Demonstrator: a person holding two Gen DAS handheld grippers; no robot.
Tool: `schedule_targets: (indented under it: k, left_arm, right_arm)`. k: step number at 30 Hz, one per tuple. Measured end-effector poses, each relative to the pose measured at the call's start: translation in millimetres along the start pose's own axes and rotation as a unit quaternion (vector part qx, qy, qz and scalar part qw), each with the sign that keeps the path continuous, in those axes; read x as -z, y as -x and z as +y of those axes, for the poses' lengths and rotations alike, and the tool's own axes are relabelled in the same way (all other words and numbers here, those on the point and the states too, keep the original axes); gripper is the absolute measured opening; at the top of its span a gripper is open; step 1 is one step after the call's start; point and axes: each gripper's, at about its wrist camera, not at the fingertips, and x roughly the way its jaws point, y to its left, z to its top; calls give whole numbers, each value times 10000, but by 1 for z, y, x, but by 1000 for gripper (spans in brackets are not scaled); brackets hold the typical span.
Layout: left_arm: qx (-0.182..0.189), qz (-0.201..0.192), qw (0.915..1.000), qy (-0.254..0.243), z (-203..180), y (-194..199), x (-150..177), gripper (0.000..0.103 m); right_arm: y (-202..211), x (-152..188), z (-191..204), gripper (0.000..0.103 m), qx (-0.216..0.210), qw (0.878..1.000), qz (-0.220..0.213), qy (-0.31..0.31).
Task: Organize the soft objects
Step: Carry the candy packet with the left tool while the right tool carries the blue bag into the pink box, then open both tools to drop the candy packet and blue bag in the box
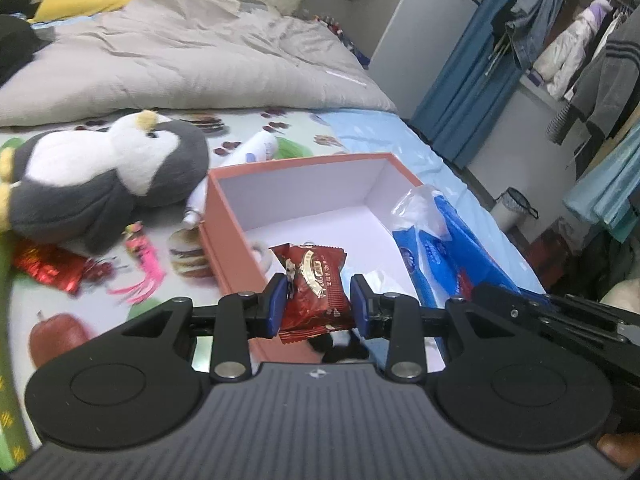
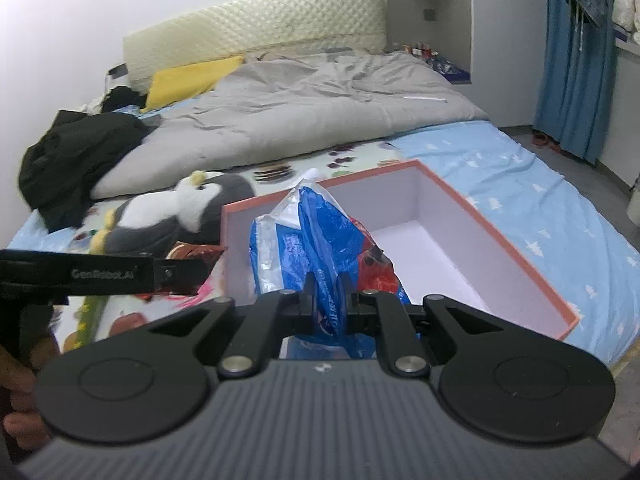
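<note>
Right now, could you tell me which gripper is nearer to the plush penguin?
Left. The left gripper, holding a red snack packet, is beside the penguin; the right gripper is farther away, over the box.

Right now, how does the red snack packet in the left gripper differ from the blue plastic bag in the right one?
The red snack packet is small, flat and sealed; the blue plastic bag is bigger, crumpled and loose. Both are held over the box.
</note>
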Motion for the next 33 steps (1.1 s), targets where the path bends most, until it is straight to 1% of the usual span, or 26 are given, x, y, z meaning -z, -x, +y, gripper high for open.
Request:
schedule_targets:
  k: [8,15,18,20,21,22,23,25,29,33]
  left_arm:
    - [-63,368,9993,-19,0,-68,-33,40]
    - [-142,659,9977,42,8,-118,-46,40]
    - [-174,733,9971,63,12,-132,-50,40]
    - [-180,732,9971,39,14,-135,-52,41]
    - [-213,740,9970,11,14,-136,-53,45]
    - [-251,745,9969,-14,14,-138,-54,52]
    - [-275,728,9970,-21,13,-138,-55,53]
    - [-261,687,9973,-63,12,-135,-57,53]
    - [-255,582,9979,-110,8,-123,-57,53]
    - [-254,450,9986,-82,6,-100,-52,53]
  right_arm:
    - [-61,-21,-24,13,16,9995,295,-105]
    - [-113,-30,-38,13,3,9979,645,-95]
    - [-130,-30,-44,14,-29,9967,789,-174]
    - [-138,-32,-47,17,-4,9960,863,-226]
    - [-143,-33,-49,19,-22,9953,923,-277]
    - [-146,-33,-51,20,-67,9945,982,-356]
    - [-147,-33,-53,24,-77,9942,997,-400]
    - [-146,-33,-53,28,-37,9946,958,-390]
    - [-137,-33,-52,28,-129,9950,914,-395]
    - [-117,-34,-46,28,-162,9960,795,-364]
